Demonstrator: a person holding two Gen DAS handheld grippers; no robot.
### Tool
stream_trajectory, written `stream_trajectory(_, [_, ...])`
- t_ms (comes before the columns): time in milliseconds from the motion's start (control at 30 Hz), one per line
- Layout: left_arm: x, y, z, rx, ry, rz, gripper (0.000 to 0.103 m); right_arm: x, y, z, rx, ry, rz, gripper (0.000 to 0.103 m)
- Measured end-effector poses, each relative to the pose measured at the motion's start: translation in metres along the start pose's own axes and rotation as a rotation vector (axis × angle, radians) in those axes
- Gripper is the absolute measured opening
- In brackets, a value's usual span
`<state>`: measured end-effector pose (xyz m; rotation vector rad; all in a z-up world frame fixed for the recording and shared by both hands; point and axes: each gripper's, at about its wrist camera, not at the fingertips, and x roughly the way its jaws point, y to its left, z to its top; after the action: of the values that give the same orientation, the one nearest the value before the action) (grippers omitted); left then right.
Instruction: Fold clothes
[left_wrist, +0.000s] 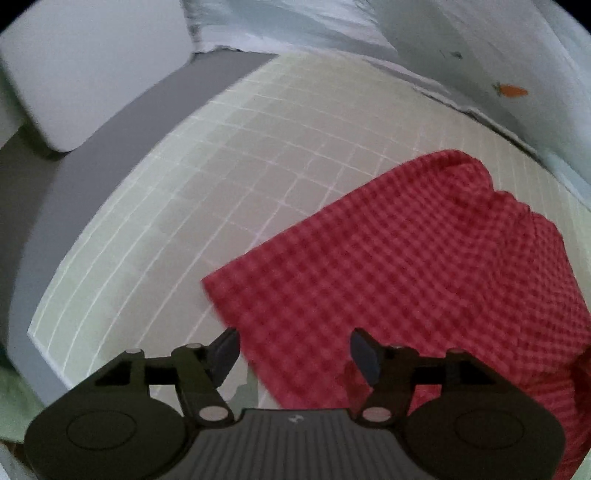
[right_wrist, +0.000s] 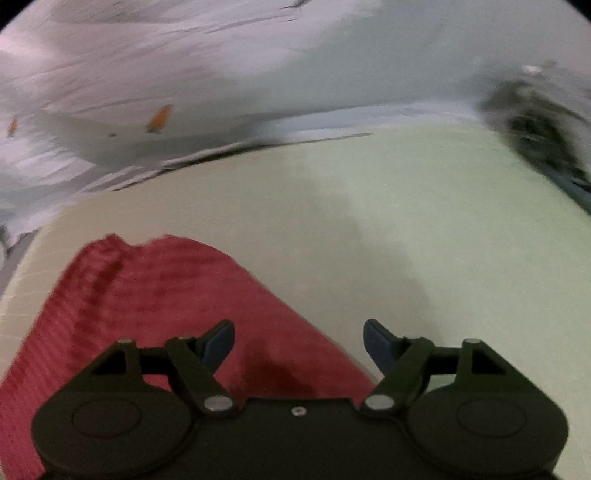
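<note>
Pale green, marked with a white grid, the cutting mat (left_wrist: 221, 192) covers most of the grey tabletop (left_wrist: 110, 122) and is the largest thing in both views. Behind it lies rumpled pale-blue bedding (left_wrist: 480, 48) printed with small orange carrots (left_wrist: 511, 90); a white pillow-like block (left_wrist: 74, 66) sits at the far left corner. On the mat lies the red checked cloth (left_wrist: 406, 258), spread mostly flat, with its far end bunched into 2 rounded humps and a near corner pointing toward the left gripper (left_wrist: 293, 352). That gripper hangs over the cloth's near edge, its 2 fingers (left_wrist: 365, 350) spread apart and holding nothing. The right gripper (right_wrist: 299, 345) hangs over the cloth's other side (right_wrist: 147, 295), partly above bare mat; its blue-padded fingers (right_wrist: 376, 343) are likewise apart, gripping nothing. A dark blurred object (right_wrist: 535, 129) sits at the far right.
</note>
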<state>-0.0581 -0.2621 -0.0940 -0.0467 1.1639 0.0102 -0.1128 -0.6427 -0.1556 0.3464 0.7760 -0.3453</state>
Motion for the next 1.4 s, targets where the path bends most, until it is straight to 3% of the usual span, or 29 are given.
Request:
stream_trajectory(267, [0.012, -0.017, 0.031, 0.101, -0.001, -0.079, 0.067, 0.072, 0.038, 0.033, -0.103, 0.114, 0.125, 0.076])
stream_trajectory(333, [0.014, -0.019, 0.034, 0.107, -0.002, -0.091, 0.067, 0.074, 0.046, 0.03, -0.122, 0.133, 0.159, 0.045])
stream_trajectory(367, [0.015, -0.019, 0.034, 0.109, -0.002, -0.094, 0.067, 0.069, 0.054, 0.028, -0.15, 0.118, 0.153, 0.019])
stream_trajectory(400, [0.016, -0.019, 0.034, 0.109, -0.001, -0.094, 0.067, 0.064, 0.062, 0.026, -0.18, 0.101, 0.145, 0.005])
stream_trajectory(467, [0.018, -0.019, 0.03, 0.102, 0.006, -0.085, 0.067, 0.047, 0.08, 0.02, -0.264, 0.041, 0.108, 0.004])
stream_trajectory(600, [0.021, -0.017, 0.013, 0.082, 0.033, -0.074, 0.067, -0.004, 0.119, -0.006, -0.418, -0.082, 0.128, 0.004])
stream_trajectory(733, [0.019, -0.017, -0.008, 0.086, 0.07, -0.073, 0.067, -0.017, 0.155, -0.07, -0.645, -0.016, 0.197, 0.004])
stream_trajectory(833, [0.015, -0.016, -0.022, 0.084, 0.08, -0.076, 0.067, -0.012, 0.157, -0.101, -0.655, 0.07, 0.213, 0.009])
stream_trajectory(867, [0.015, -0.016, -0.025, 0.082, 0.083, -0.078, 0.067, -0.014, 0.155, -0.104, -0.656, 0.075, 0.228, 0.016])
stream_trajectory(900, [0.014, -0.015, -0.028, 0.08, 0.086, -0.079, 0.067, -0.02, 0.152, -0.103, -0.64, 0.072, 0.246, 0.03])
stream_trajectory(967, [0.014, -0.015, -0.031, 0.083, 0.096, -0.081, 0.067, -0.033, 0.146, -0.101, -0.605, 0.063, 0.284, 0.041])
stream_trajectory(1133, [0.014, -0.015, -0.031, 0.09, 0.104, -0.078, 0.067, -0.059, 0.116, -0.067, -0.388, -0.048, 0.306, 0.043])
stream_trajectory(1400, [0.02, -0.009, -0.025, 0.113, 0.115, -0.087, 0.068, -0.031, 0.086, -0.055, -0.18, 0.038, 0.176, 0.043])
